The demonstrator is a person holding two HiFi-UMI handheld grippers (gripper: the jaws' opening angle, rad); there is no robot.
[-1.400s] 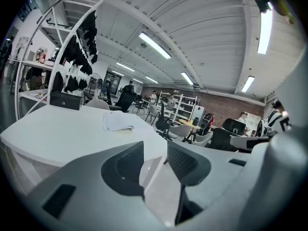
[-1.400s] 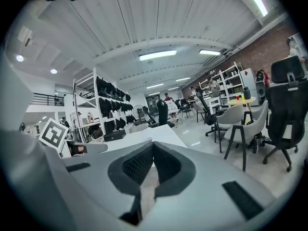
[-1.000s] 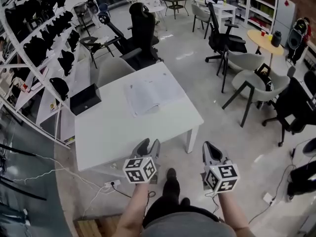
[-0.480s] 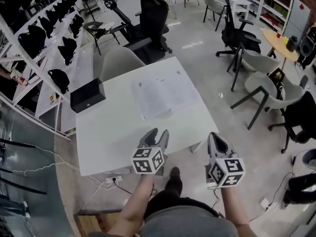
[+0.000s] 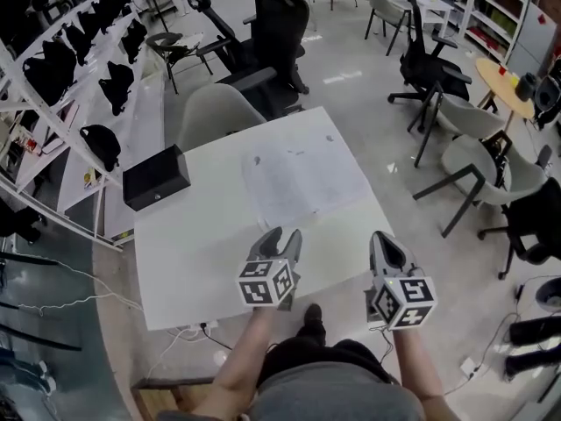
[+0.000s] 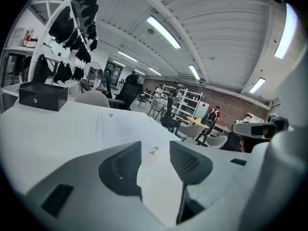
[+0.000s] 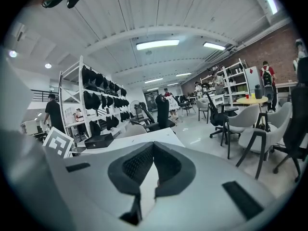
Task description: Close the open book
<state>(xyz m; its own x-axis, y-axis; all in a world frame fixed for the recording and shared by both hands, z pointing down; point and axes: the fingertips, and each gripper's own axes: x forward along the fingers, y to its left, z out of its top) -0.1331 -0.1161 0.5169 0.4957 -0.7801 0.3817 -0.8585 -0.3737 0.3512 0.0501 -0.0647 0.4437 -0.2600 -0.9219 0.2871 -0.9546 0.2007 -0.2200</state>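
Note:
The open book lies flat, pages up, on the far right part of the white table. In the left gripper view the book lies ahead of the jaws. My left gripper hovers over the table's near edge, a good way short of the book. Its jaws have just opened a little wider and stand open with nothing between them. My right gripper hangs just off the table's near right corner. Its pads meet at the tips, with nothing in them.
A black box sits on the table's far left corner. A grey chair and a black office chair stand behind the table. White shelving with black items runs along the left. More chairs stand at the right.
Both grippers have moved forward towards the table. The left one has gone from in front of the table's near edge to over it, and the book lies nearer.

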